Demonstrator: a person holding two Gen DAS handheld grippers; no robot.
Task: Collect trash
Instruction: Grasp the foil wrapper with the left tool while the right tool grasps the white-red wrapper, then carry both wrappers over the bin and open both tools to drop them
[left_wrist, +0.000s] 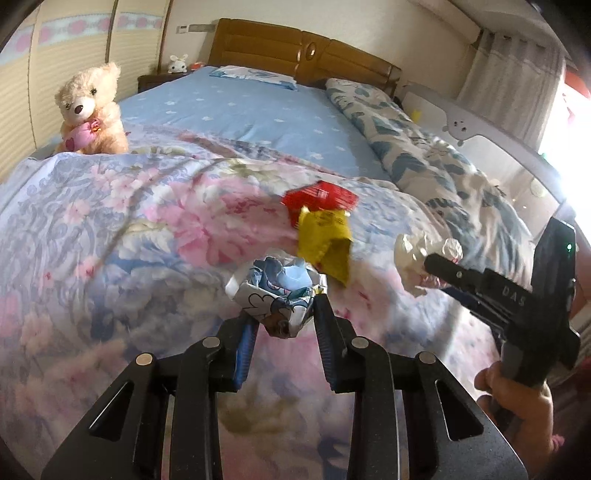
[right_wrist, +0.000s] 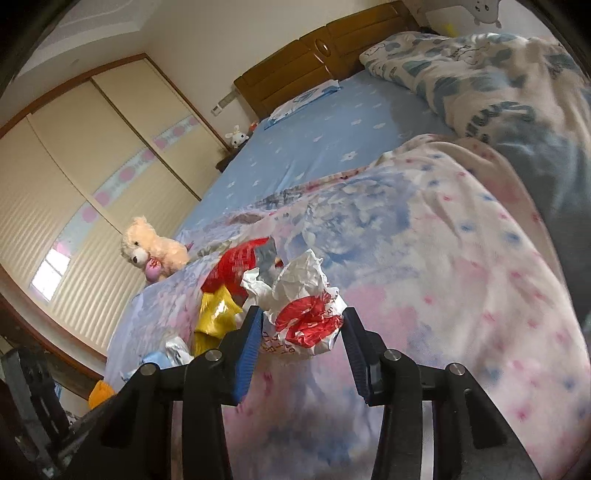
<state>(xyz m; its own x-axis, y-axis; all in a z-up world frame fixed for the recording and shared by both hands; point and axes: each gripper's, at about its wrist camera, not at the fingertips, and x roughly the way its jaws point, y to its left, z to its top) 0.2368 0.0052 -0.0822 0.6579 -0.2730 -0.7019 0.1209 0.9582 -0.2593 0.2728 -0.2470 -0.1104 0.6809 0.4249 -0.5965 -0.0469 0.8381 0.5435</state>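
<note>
At the far left of the bed, a teddy bear (left_wrist: 90, 110) sits upright at the edge of the floral quilt (left_wrist: 110, 221), well apart from the litter; it looks like a belonging, not trash.

Nearer the middle, the left gripper (left_wrist: 282, 314) has its fingers clamped on a crumpled blue-and-white wrapper (left_wrist: 277, 291). The pads press both sides of the ball, low on its body, probably so that the loose paper cannot slip out when lifted. Whether the ball rests on the quilt or is just clear of it, I cannot tell.

Just beyond it and slightly right lie a yellow wrapper (left_wrist: 327, 240) and a red wrapper (left_wrist: 319, 195), touching each other and not yet collected. They lie flat on the quilt, so each will likely need its own pinch.

Further right, the right gripper (right_wrist: 303, 328) closes its fingers on a crumpled white-and-red bag (right_wrist: 306, 314). The right wrist view shows both pads against the sides of the wad, which bulges up between them; a grip this near the base seems meant to gather the loose folds.

At the far right, a folded blue-patterned blanket (left_wrist: 424, 147) lies along the bed, clear of the work.
</note>
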